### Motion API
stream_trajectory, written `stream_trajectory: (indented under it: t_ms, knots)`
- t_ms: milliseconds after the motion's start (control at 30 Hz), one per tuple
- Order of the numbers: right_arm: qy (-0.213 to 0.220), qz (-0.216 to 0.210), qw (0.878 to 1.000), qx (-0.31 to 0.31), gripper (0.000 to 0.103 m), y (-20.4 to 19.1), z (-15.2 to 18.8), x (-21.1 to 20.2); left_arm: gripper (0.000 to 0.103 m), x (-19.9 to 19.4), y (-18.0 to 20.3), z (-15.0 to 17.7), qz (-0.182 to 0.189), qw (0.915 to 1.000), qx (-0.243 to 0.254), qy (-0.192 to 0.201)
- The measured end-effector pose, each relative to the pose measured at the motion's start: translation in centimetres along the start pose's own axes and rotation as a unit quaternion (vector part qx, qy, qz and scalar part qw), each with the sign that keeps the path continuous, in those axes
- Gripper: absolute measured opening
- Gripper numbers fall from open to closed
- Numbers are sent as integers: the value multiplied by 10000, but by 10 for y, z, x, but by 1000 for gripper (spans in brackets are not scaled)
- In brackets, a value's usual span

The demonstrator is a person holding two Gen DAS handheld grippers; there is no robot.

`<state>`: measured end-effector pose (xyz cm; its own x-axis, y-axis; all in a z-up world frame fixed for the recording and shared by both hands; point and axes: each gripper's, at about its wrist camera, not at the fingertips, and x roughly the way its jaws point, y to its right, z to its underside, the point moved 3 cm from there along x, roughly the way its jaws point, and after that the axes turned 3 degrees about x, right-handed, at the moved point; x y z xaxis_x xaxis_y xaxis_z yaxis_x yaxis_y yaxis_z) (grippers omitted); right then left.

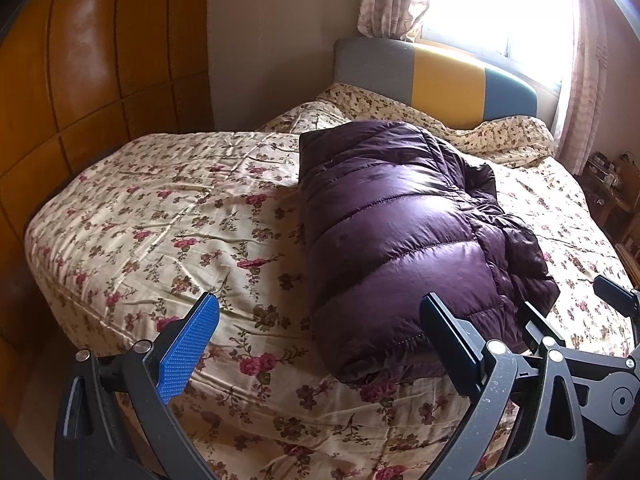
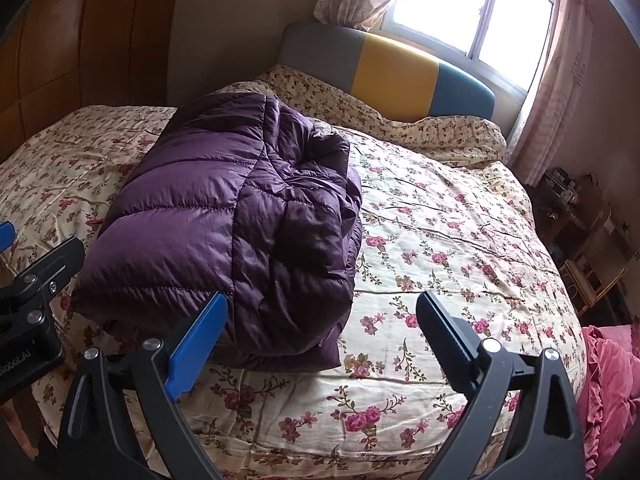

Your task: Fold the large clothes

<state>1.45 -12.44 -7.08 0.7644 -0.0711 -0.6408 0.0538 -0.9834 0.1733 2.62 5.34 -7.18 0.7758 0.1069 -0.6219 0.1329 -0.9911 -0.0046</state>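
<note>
A dark purple puffer jacket (image 1: pixel 396 228) lies folded into a thick bundle on the flowered bedspread (image 1: pixel 160 216). It also shows in the right wrist view (image 2: pixel 224 216), left of centre. My left gripper (image 1: pixel 320 312) is open and empty, just in front of the bundle's near end. My right gripper (image 2: pixel 322 308) is open and empty, with its left finger close to the bundle's near right corner. The right gripper's body shows at the right edge of the left wrist view (image 1: pixel 576 364).
A headboard (image 2: pixel 396 72) in grey, yellow and blue stands at the far end below a bright window (image 2: pixel 480 12) with curtains. A wooden wardrobe (image 1: pixel 80 80) lines the left side. Shelves with small items (image 2: pixel 580 216) stand at the right. A red cloth (image 2: pixel 612 380) lies at the bed's near right corner.
</note>
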Motion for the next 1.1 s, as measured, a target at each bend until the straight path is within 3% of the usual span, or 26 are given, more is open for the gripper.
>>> stream_trajectory:
  t_ms: [1100]
  knots:
    - [-41,-50,10000,63,98,3,1,4,99,-2,2,-2,-19,10000,8,-23]
